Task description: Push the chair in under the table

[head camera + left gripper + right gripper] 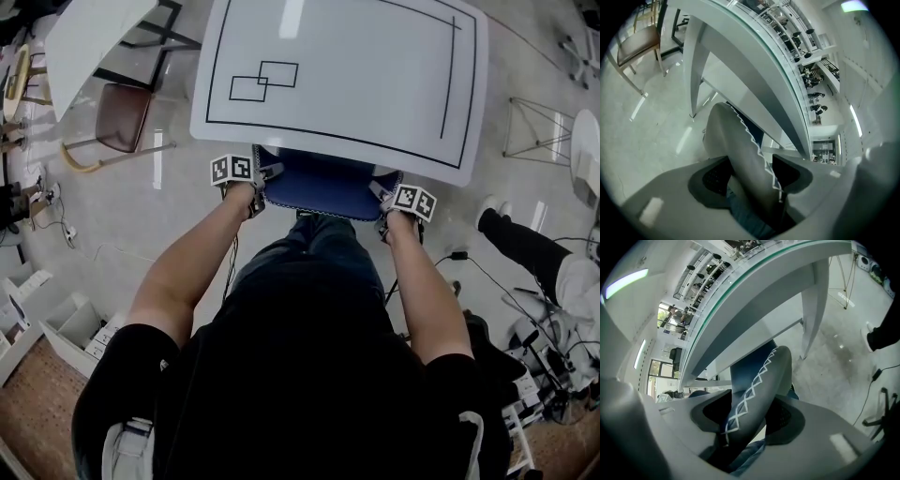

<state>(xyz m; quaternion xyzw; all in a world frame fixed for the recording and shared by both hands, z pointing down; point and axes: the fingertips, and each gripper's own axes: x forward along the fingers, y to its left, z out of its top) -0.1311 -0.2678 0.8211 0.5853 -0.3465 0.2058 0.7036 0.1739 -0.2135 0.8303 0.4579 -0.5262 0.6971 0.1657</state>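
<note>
A chair with a blue seat [319, 187] stands at the near edge of the white table [356, 56], its seat partly under the tabletop. My left gripper [255, 187] grips the left side of the backrest, my right gripper [386, 202] the right side. In the left gripper view the grey backrest edge [740, 145] with white zigzag stitching runs between the jaws of the left gripper [750, 176], both pads against it. The right gripper view has the stitched backrest [759, 380] clamped the same way in the right gripper [747, 416]. The table's underside [754, 291] lies just beyond.
A brown chair [122, 117] and a second white table [89, 37] stand at the far left. A person's dark-trousered leg [511, 239] and floor cables [487, 281] lie to the right. A wire stand [539, 131] is at the table's right.
</note>
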